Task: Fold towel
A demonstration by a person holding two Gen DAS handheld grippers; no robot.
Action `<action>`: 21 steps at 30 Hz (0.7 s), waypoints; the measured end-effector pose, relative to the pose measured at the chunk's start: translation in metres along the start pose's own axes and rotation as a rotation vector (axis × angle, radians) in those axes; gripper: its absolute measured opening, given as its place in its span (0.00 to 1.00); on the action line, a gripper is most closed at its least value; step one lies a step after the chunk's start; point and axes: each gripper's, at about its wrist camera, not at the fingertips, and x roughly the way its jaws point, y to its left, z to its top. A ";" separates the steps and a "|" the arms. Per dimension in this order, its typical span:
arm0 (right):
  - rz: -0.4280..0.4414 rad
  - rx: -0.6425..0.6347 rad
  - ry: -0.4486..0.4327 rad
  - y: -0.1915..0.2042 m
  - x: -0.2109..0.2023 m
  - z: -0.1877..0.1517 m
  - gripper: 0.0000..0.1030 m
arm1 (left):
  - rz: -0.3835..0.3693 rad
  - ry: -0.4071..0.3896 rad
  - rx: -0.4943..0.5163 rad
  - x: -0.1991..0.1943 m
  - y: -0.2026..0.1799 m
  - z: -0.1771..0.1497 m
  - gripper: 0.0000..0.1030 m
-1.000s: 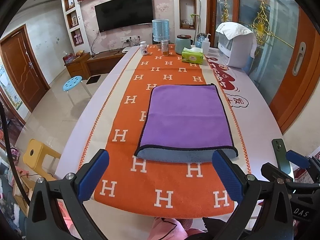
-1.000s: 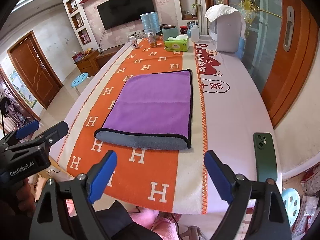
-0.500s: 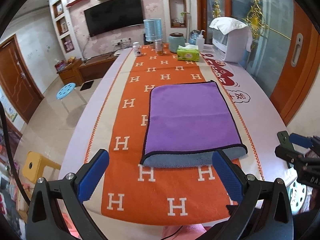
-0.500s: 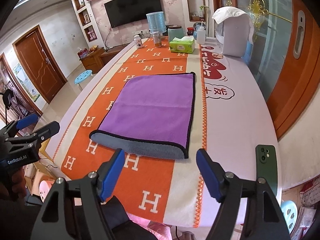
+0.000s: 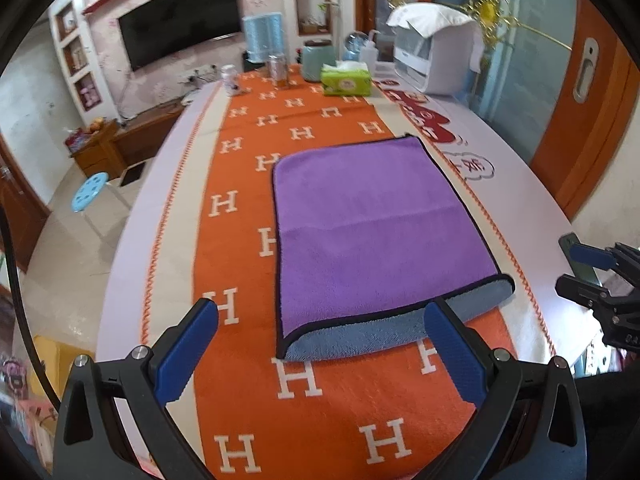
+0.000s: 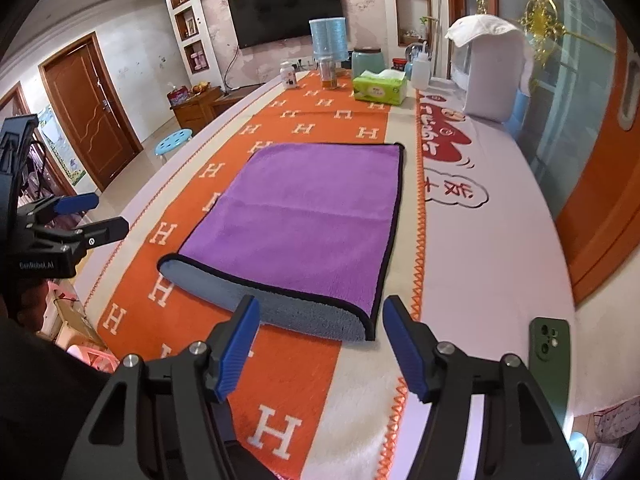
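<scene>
A purple towel (image 5: pixel 372 224) with a black hem and a grey-blue underside lies folded in half on the orange H-patterned runner (image 5: pixel 304 392). Its grey lower layer sticks out at the near edge. It also shows in the right wrist view (image 6: pixel 316 216). My left gripper (image 5: pixel 320 352) is open and empty, held above the towel's near left corner. My right gripper (image 6: pixel 318 344) is open and empty, just before the towel's near right corner (image 6: pixel 366 330). Each gripper shows in the other's view, the right one (image 5: pixel 600 276) and the left one (image 6: pixel 76 220).
A dark green phone (image 6: pixel 548 360) lies near the table's front right edge. A green tissue box (image 5: pixel 346 80), a jar, bottles and a white appliance (image 5: pixel 436 56) stand at the far end. A blue stool (image 5: pixel 90 192) stands on the floor to the left.
Both grippers have come forward and closer to the towel's near edge. The right gripper's jaws have narrowed somewhat but stay open. The towel has not moved.
</scene>
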 end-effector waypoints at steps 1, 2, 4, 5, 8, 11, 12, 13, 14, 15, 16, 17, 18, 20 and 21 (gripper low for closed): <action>0.001 -0.003 0.005 -0.001 0.005 -0.002 0.60 | -0.013 0.014 0.016 0.008 0.002 0.000 0.99; 0.000 -0.008 0.010 -0.002 0.011 -0.004 0.59 | -0.017 0.018 0.026 0.013 0.001 0.000 0.99; -0.007 -0.026 0.020 -0.003 0.022 -0.007 0.59 | -0.029 0.040 0.049 0.026 0.003 -0.002 0.99; -0.011 -0.035 0.025 -0.004 0.027 -0.008 0.58 | -0.036 0.050 0.059 0.031 0.005 -0.004 0.99; -0.027 -0.055 0.051 -0.006 0.042 -0.014 0.58 | -0.040 0.079 0.080 0.047 0.008 -0.007 0.99; -0.037 -0.072 0.077 -0.007 0.055 -0.018 0.56 | -0.038 0.105 0.089 0.060 0.012 -0.009 0.99; -0.042 -0.077 0.090 -0.008 0.060 -0.020 0.55 | -0.040 0.117 0.089 0.067 0.014 -0.009 0.99; -0.043 -0.078 0.098 -0.009 0.063 -0.021 0.53 | -0.043 0.124 0.088 0.069 0.015 -0.010 0.99; -0.044 -0.080 0.106 -0.010 0.068 -0.022 0.53 | -0.044 0.131 0.089 0.073 0.015 -0.010 0.99; -0.046 -0.080 0.111 -0.010 0.070 -0.022 0.52 | -0.047 0.142 0.092 0.079 0.016 -0.011 0.99; -0.049 -0.080 0.115 -0.011 0.073 -0.022 0.52 | -0.048 0.148 0.095 0.082 0.016 -0.012 0.97; -0.051 -0.079 0.120 -0.012 0.076 -0.022 0.52 | -0.044 0.160 0.102 0.088 0.017 -0.013 0.95; -0.054 -0.077 0.125 -0.013 0.078 -0.022 0.52 | -0.042 0.166 0.105 0.091 0.017 -0.014 0.95; -0.065 -0.074 0.128 -0.015 0.082 -0.023 0.47 | -0.040 0.180 0.109 0.099 0.019 -0.015 0.95; -0.068 -0.072 0.130 -0.016 0.083 -0.023 0.46 | -0.043 0.189 0.110 0.104 0.020 -0.015 0.95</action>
